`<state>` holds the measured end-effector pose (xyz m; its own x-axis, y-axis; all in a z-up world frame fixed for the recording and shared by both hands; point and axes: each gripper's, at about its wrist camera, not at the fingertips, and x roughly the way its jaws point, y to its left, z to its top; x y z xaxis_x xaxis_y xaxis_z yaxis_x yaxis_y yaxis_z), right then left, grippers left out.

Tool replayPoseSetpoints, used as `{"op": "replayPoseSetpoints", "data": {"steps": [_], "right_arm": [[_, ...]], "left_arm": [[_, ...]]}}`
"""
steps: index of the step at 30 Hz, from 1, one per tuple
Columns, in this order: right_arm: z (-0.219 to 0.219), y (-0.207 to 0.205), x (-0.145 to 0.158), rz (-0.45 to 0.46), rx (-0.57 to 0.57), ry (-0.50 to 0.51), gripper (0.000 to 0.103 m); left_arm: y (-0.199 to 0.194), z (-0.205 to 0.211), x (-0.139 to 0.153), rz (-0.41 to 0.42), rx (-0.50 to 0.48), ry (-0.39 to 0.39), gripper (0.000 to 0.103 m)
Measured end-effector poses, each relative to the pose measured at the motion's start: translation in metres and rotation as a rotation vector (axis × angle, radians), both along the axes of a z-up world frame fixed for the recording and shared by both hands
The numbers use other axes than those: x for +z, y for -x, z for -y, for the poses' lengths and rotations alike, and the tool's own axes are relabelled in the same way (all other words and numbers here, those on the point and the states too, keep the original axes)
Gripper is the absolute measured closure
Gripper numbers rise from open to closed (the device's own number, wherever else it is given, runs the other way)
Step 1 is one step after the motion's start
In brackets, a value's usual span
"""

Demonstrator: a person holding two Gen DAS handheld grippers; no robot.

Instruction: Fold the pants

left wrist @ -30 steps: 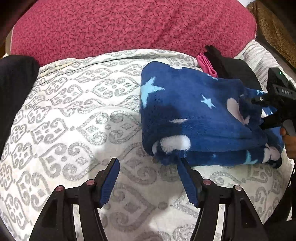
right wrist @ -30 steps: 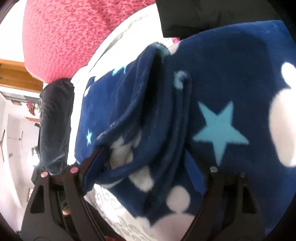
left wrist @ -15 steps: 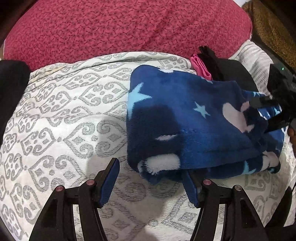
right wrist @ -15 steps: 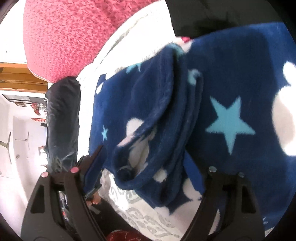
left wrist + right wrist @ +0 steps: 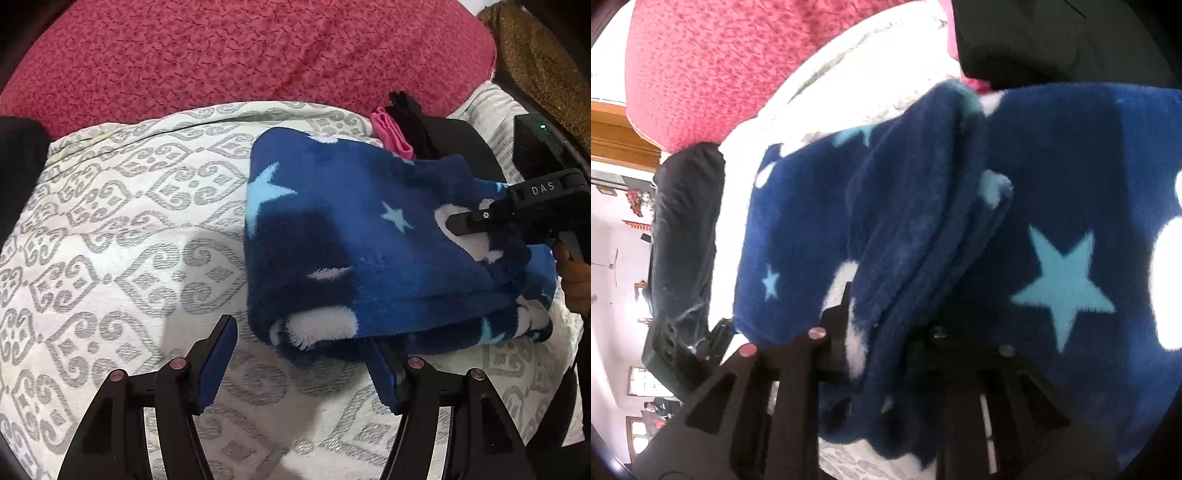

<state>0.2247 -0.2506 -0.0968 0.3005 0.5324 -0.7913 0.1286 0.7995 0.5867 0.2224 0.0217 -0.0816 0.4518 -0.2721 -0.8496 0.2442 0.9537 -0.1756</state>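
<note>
Now clamped on blue star-print pants (image 5: 923,229): right gripper (image 5: 882,332), lettered "DAS". Left gripper (image 5: 303,354) spread apart, pants at 1 o'clock.

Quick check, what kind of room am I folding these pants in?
Probably a bedroom at home: the pants lie on a grey-patterned bedsheet, with a red blanket behind and other folded clothes beside them.

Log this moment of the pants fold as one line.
stage: mid-fold | left hand-held gripper: open beside blue star fleece pants | right hand-held gripper: shut on pants | surface: patterned bedspread
</note>
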Motion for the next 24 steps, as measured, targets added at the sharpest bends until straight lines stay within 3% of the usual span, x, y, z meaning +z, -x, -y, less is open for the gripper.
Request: {"op": "replayPoseSetpoints", "data": {"steps": [7,9,11,15,18,21,24], "right_arm": [[0.015,0.025,0.068,0.177,0.002,0.136,0.085],[0.025,0.028,0.072,0.186,0.009,0.161,0.084],[0.035,0.030,0.065,0.172,0.006,0.180,0.084],[0.057,0.027,0.017,0.046,-0.041,0.185,0.082],[0.066,0.028,-0.012,0.006,-0.067,0.139,0.077],[0.070,0.031,-0.014,0.023,-0.071,0.126,0.074],[0.071,0.033,-0.008,0.022,-0.062,0.177,0.060]], "left_arm": [[-0.006,0.010,-0.003,-0.003,0.002,-0.017,0.034],[-0.004,0.015,-0.001,0.011,-0.011,-0.031,0.033],[-0.003,0.019,0.000,0.024,-0.012,-0.044,0.033],[-0.002,0.020,-0.002,0.027,-0.005,-0.051,0.033],[-0.001,0.016,-0.002,0.029,0.009,-0.069,0.032],[0.000,0.010,-0.003,0.020,0.022,-0.069,0.032],[0.004,0.008,-0.003,0.031,0.029,-0.082,0.032]]}}
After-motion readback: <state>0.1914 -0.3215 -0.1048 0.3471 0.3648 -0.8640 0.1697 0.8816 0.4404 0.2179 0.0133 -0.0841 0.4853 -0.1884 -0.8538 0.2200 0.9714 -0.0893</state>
